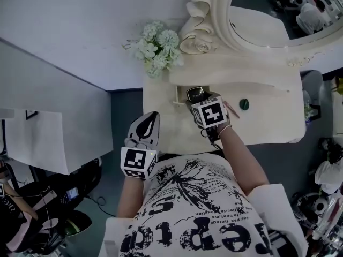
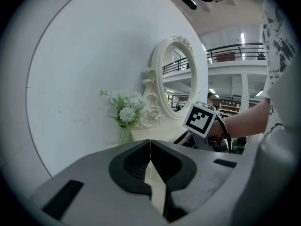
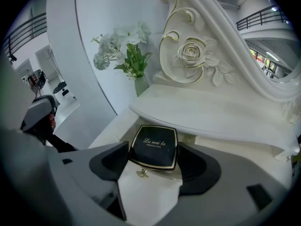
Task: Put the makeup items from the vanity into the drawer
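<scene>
Right gripper (image 3: 153, 155): jaws clamped on the two sides of the black square powder compact with gold rim (image 3: 154, 145).
Compact place: held over the cream-white vanity top (image 1: 268, 119), in front of its raised shelf (image 3: 211, 112).
Left gripper (image 2: 150, 150): jaws pressed together with nothing between them, near the vanity's front left corner.

One compact (image 3: 154, 146), one bouquet (image 1: 158, 48), one mirror (image 1: 278, 9)

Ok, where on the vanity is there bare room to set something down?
Bare: the cream vanity top right of the round green item, and the raised shelf under the oval mirror. Crowded: round the right gripper holding the black square compact, beside the thin pinkish pencil.
</scene>
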`<state>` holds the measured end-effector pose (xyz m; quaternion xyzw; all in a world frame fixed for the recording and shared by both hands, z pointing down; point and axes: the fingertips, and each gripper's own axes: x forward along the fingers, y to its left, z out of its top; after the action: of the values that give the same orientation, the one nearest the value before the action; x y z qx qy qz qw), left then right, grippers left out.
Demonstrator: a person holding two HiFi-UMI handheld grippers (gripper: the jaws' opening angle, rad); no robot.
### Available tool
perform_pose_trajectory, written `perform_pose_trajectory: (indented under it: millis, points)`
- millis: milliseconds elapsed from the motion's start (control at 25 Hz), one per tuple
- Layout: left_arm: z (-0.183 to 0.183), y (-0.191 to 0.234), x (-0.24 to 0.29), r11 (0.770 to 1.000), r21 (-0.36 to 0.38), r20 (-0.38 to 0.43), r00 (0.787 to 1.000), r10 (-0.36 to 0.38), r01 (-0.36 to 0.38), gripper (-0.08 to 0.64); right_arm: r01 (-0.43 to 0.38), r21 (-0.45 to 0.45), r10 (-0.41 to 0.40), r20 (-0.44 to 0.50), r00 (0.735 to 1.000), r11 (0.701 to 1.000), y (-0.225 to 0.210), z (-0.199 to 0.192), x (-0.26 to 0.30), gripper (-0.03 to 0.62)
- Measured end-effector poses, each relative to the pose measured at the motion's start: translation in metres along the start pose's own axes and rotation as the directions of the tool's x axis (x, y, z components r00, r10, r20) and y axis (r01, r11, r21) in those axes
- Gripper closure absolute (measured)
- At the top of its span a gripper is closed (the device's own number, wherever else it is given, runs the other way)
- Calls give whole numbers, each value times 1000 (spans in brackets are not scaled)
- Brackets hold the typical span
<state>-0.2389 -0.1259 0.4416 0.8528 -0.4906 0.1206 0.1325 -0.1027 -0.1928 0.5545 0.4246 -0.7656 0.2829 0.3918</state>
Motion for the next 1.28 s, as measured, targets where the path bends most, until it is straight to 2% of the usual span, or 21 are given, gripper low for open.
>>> perform_pose_trajectory:
  millis: [240,560,720,840,1000,1160,1280]
  points:
    - [-3,8,-2,1000,0,9,1000,4,-4,538,44,26,-46,67,997,999,-6,10,-3,265]
    - [2,-4,1,999,16,6,999,-47,47,538,67,82,-75,103,992,994,-15,-2,-28,265]
    - [6,-18,6,997,19,-2,997,-76,76,538,114,119,-128,119,985,986,-37,-15,-52,265]
    - [10,-32,14,995,18,-5,995,-98,98,539,148,153,-165,105,981,977,-61,-35,-68,265]
    - [15,-56,28,993,22,-11,993,-117,117,538,157,165,-169,60,984,974,-87,-69,-78,267]
    - [16,-81,42,993,13,-23,992,-121,121,538,134,139,-137,12,990,981,-110,-100,-77,267]
    - [11,-94,53,994,4,-42,994,-105,105,538,104,82,-100,-47,994,991,-124,-121,-67,270]
